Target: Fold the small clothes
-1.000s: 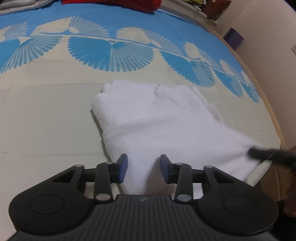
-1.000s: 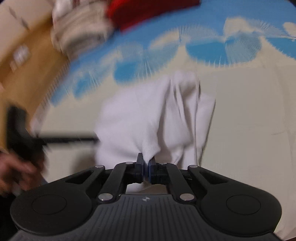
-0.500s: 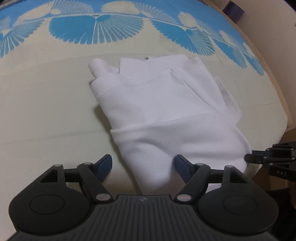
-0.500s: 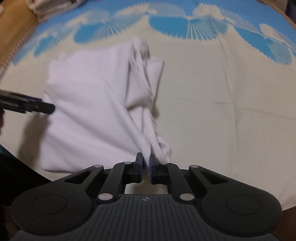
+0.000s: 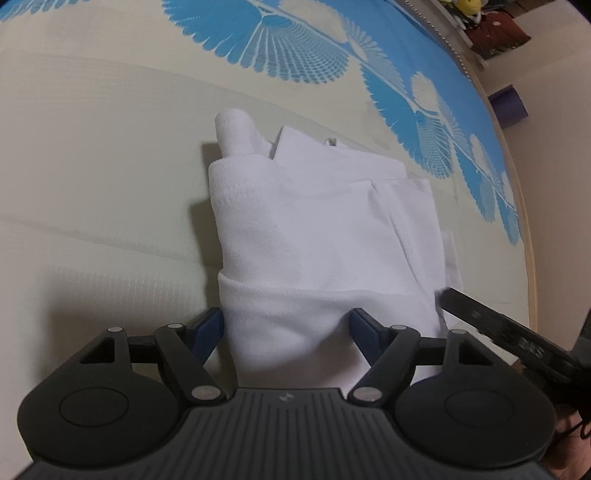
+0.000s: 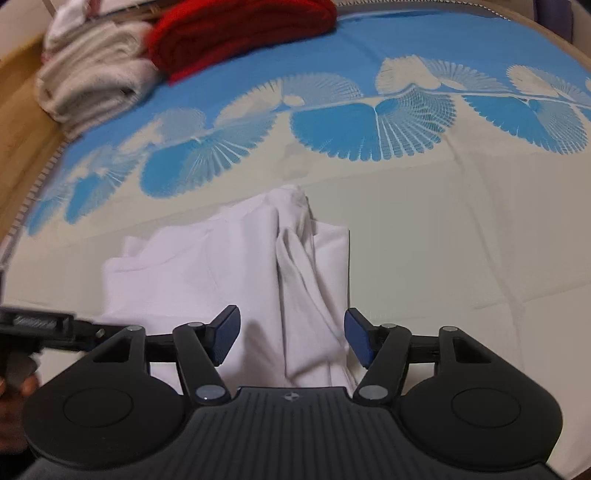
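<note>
A white garment (image 5: 325, 236) is lying folded on a cream and blue bedspread (image 5: 92, 166), filling the middle of the left wrist view and the lower centre of the right wrist view. The left gripper (image 5: 286, 326) is sitting at the bottom of its frame with its fingers spread wide, the near edge of the garment lying between them without being pinched. The right gripper (image 6: 291, 336) is at the bottom of its own frame, its fingers opening, with a bunched ridge of the garment between them but not squeezed. At the upper left of the right wrist view, folded pale towels (image 6: 92, 77) and a red cloth (image 6: 240, 26) are resting on the bedspread.
</note>
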{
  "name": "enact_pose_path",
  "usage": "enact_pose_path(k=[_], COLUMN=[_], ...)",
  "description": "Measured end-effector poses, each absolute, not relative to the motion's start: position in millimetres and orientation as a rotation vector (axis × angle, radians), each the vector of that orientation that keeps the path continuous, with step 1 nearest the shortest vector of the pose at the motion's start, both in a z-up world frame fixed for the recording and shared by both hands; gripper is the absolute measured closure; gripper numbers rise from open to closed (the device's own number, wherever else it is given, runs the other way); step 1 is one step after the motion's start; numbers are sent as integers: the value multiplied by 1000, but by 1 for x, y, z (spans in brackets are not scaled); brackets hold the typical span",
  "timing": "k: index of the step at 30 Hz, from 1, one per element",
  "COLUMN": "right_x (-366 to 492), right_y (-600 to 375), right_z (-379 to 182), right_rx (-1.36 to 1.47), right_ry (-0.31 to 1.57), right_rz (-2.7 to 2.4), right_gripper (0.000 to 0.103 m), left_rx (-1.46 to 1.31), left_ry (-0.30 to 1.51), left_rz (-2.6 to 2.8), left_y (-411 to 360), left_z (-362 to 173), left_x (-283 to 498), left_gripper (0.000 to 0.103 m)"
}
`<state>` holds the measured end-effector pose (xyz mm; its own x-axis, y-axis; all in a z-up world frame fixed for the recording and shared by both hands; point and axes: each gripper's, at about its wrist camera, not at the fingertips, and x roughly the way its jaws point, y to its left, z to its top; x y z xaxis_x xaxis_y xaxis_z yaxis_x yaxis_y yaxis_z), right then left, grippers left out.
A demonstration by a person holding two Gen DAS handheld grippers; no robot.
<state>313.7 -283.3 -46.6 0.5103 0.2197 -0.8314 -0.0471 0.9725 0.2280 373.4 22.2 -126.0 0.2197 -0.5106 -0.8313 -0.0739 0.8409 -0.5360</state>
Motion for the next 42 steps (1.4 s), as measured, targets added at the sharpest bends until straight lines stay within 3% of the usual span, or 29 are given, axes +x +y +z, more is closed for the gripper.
enact_pose_path(k=[4, 7, 8, 9, 11, 13, 16, 18, 21, 27, 29, 30, 34, 36, 38, 40, 42], right_x=[330, 337, 338, 340, 341, 340, 336, 334, 338, 351, 351, 352, 344, 336, 327, 321, 318], right_y=[-267, -257, -258, -261, -266, -270, -268, -263, -257, -259, -258, -256, -257, -257, -251, -240, -230], right_z=[-63, -65, -65, -65, -64, -58, -40, -33, -34, -48, -51, -52, -46, -35, -30, -34, -49], right_rx=[205, 166, 182, 211, 257, 296, 343, 346, 329, 314, 301, 279, 229, 217, 178, 131, 41], right_ry=[1083, 1060, 1058, 1057, 1047, 1007, 879, 817, 814, 875, 876, 880, 844, 788, 764, 809, 910], right_rz=[142, 124, 123, 113, 102, 100, 128, 143, 122, 8, -12, -30, -73, -16, 95, 217, 253], right_gripper=[42, 73, 82, 84, 90, 91, 92, 92, 92, 92, 92, 92, 90, 83, 66, 64, 63], left_rx=[-528, -496, -484, -475, -470, -430, -401, -408, -339, -199, -75, -83, -188, -214, -198, -130, -107], left_ry=[1339, 1332, 1325, 1312, 1262, 1169, 1055, 1017, 979, 1126, 1212, 1226, 1149, 1123, 1140, 1197, 1228], left_rz=[-332, -350, -351, -350, -355, -354, -343, -317, -278, -418, -381, -368, -369, -384, -379, -346, -318], left_y=[21, 18, 18, 20, 24, 27, 36, 44, 51, 33, 23, 24, 38, 41, 37, 31, 28], left_z=[-131, -131, -130, -128, -119, -103, -83, -75, -67, -88, -106, -109, -93, -88, -90, -99, -104], left_x=[377, 380, 382, 383, 384, 386, 387, 388, 384, 374, 371, 371, 371, 370, 372, 370, 370], left_gripper=[25, 35, 41, 54, 68, 70, 70, 60, 58, 57, 45, 44, 45, 45, 44, 42, 26])
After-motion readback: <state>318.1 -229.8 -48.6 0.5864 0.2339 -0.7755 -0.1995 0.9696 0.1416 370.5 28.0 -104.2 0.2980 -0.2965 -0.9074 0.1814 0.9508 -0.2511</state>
